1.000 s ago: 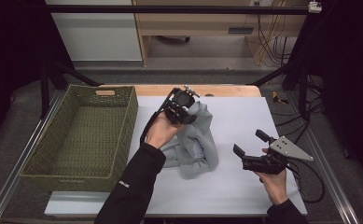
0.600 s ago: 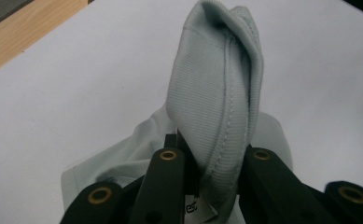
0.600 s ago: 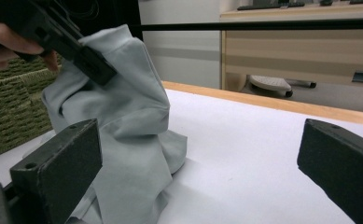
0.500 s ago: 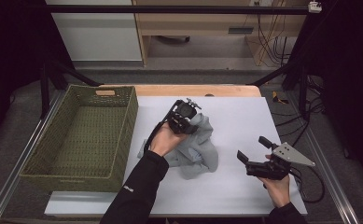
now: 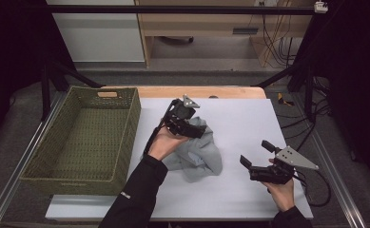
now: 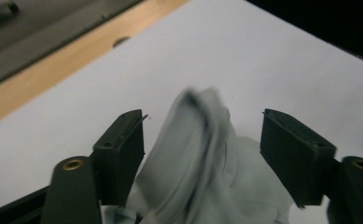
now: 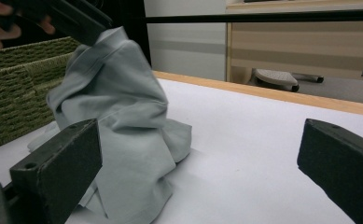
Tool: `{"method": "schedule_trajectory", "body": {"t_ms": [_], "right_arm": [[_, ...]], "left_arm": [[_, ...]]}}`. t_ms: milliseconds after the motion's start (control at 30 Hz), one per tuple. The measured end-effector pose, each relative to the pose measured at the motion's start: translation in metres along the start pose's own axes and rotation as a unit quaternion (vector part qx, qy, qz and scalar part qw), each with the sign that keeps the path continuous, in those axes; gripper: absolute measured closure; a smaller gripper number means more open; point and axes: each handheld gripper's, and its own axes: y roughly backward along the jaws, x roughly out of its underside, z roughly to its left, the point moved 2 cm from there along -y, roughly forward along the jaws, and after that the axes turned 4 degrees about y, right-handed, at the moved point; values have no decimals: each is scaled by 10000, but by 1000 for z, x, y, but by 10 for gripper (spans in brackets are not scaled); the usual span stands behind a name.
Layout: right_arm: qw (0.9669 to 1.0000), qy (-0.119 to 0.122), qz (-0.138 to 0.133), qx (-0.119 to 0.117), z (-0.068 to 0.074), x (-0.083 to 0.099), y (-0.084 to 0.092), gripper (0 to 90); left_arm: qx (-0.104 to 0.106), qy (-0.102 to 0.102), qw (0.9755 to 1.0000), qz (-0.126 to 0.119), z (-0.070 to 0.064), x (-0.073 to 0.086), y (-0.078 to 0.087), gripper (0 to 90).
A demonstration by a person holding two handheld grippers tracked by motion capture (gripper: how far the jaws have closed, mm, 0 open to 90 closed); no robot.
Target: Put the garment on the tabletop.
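Both grippers' fingers wide: left gripper (image 5: 195,127) above blurred grey cloth (image 5: 199,156); right gripper (image 5: 254,154) apart, beside it.

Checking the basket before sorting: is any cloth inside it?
No, the green basket shows bare weave; the grey cloth lies on the table.

Left gripper (image 5: 198,131) and right gripper (image 5: 255,154), fingers (image 6: 123,154) apart.

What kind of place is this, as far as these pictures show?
Probably a lab or workshop bench set up for recording handling work. A white table sits inside a black metal frame, cables hang behind it, and a person's hands hold a left gripper and right gripper near a grey cloth and woven basket.
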Motion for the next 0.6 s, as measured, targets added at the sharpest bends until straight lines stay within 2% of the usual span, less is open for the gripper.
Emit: {"method": "schedule_trajectory", "body": {"t_ms": [133,333,467,600], "right_arm": [[10000,-15,25,12,0,1,-1,3],[10000,-47,28,37,-1,1,-1,3],[10000,-76,33,48,-3,2,-1,3],[9999,-100,22,41,-4,2,-1,3]], "left_arm": [[84,131,9992,-367,2,3,17,216],[244,199,9955,-896,9,25,33,185],[287,266,9895,-1393,13,45,39,159],[336,388,9845,-1676,17,64,43,144]]}}
